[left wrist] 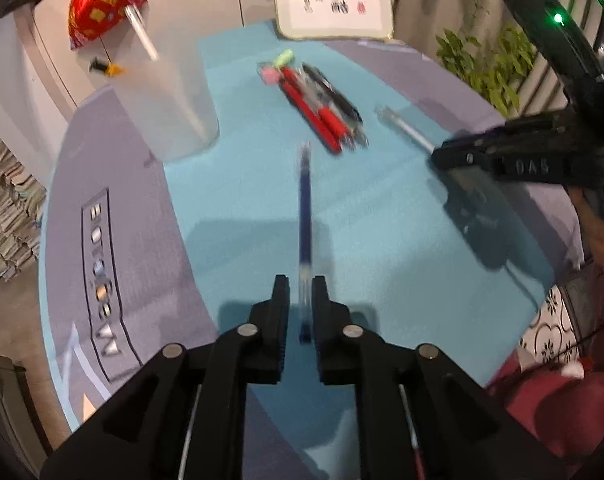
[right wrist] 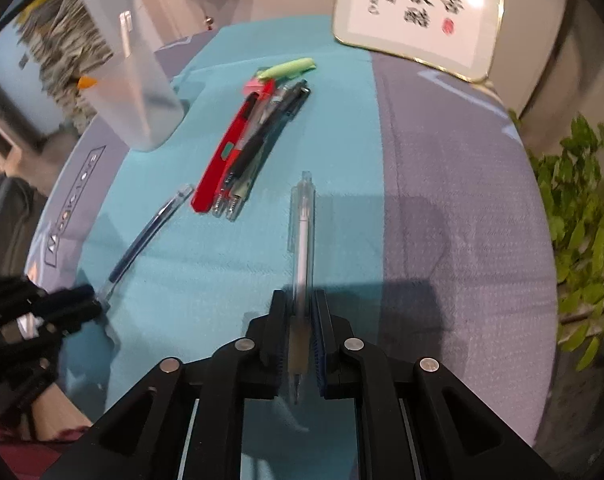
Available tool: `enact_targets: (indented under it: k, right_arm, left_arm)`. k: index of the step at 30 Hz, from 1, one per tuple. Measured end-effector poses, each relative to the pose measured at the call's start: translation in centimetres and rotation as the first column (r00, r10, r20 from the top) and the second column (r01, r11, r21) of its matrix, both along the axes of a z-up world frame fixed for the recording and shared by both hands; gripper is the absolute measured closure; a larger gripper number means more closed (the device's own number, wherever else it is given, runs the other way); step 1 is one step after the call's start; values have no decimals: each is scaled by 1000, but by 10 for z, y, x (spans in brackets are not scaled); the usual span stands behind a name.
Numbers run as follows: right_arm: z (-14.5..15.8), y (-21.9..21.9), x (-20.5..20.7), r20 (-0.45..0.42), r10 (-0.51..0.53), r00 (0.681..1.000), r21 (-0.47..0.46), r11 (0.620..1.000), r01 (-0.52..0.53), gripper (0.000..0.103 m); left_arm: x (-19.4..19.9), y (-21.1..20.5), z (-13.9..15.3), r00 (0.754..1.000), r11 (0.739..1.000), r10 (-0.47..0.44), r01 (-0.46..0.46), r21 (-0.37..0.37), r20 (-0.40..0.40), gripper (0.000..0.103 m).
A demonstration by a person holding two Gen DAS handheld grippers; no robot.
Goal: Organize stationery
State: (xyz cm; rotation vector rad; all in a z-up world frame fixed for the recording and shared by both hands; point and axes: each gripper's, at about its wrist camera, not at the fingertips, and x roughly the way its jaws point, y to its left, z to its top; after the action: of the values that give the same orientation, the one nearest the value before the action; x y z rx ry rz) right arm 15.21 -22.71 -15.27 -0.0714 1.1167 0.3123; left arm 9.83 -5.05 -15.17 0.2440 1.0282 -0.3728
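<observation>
On the round counter (right wrist: 461, 200), a teal cloth (right wrist: 341, 128) runs down the middle, and the stationery lies on it. From the left wrist view, the left tool (left wrist: 302, 292) sits at 6 o'clock with a blue pen (left wrist: 305, 216) running straight up between its two fingers (left wrist: 280, 308). A narrow gap shows on either side of the barrel, so the pads do not seem to press on it; the frame is blurred and the contact is hard to judge. At 12 o'clock from that pen lies a bundle of pens (left wrist: 321, 108), red and black barrels side by side, with a pale green highlighter (left wrist: 284, 57) at its far end. At 10 o'clock stands a frosted plastic cup (left wrist: 170, 108), upright, with a clear pen (left wrist: 142, 34) leaning inside it. At 3 o'clock the right tool (left wrist: 441, 152) reaches in from the edge.

From the right wrist view, the right tool is pressed together on a white pen (right wrist: 303, 248), which points away toward 12 o'clock, its tip end down between the fingers. The bundle lies at 11 o'clock from it, well apart, and the cup stands farther off at 10 o'clock. The blue pen lies slanted at 9 o'clock, its lower end at the left tool. A framed calligraphy sheet (right wrist: 413, 12) leans at 1 o'clock beyond the cloth, and green leaves (right wrist: 581, 208) hang at 3 o'clock past the counter's rim.
</observation>
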Motion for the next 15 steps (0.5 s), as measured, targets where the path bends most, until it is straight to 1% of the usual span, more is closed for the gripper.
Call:
enact_targets:
  k: [1, 3, 5, 6, 7, 9, 10, 11, 13, 14, 15]
  right_arm:
    - [1, 2, 2, 5, -2, 1000, 1, 1000, 2, 91]
    - [4, 5, 11, 17, -6, 1000, 4, 1000, 6, 88]
    - [5, 9, 21, 18, -12, 1000, -7, 1000, 12, 78]
    - [6, 11, 24, 21, -16, 1000, -11, 1000, 16, 71]
    - [6, 12, 28, 24, -21, 999, -13, 1000, 22, 68]
    - [5, 13, 35, 18, -36, 999, -11, 999, 36, 68]
    - [5, 13, 38, 15, -45, 999, -12, 999, 46, 68]
    - [5, 12, 40, 14, -54, 998, -13, 998, 55, 68]
    - [4, 10, 43, 14, -66, 998, -10, 998, 67, 68]
    - [3, 8, 46, 10, -71, 997, -2, 997, 71, 68]
    - [3, 8, 47, 7, -73, 997, 4, 997, 73, 68]
  left_arm:
    - [5, -2, 1, 1000, 1000, 2, -2, -6, 7, 85]
    - [16, -8, 1, 1000, 1000, 0, 0, -21, 13, 74]
    - [32, -19, -3, 1000, 1000, -7, 7, -25, 14, 67]
    - [38, -24, -6, 1000, 1000, -3, 3, -14, 14, 67]
    - [44, -28, -9, 1000, 1000, -1, 1, -2, 10, 68]
    - [55, -34, -14, 1000, 1000, 5, -5, 30, 11, 66]
    - [57, -35, -13, 1000, 1000, 8, -8, 28, 25, 67]
    - [62, -37, -13, 1000, 999, 1, -2, 32, 22, 69]
    - [67, -38, -14, 1000, 1000, -6, 6, 26, 17, 68]
    - [70, -39, -14, 1000, 1000, -7, 7, 25, 17, 72]
    - [73, -40, -14, 1000, 1000, -17, 17, 15, 14, 88]
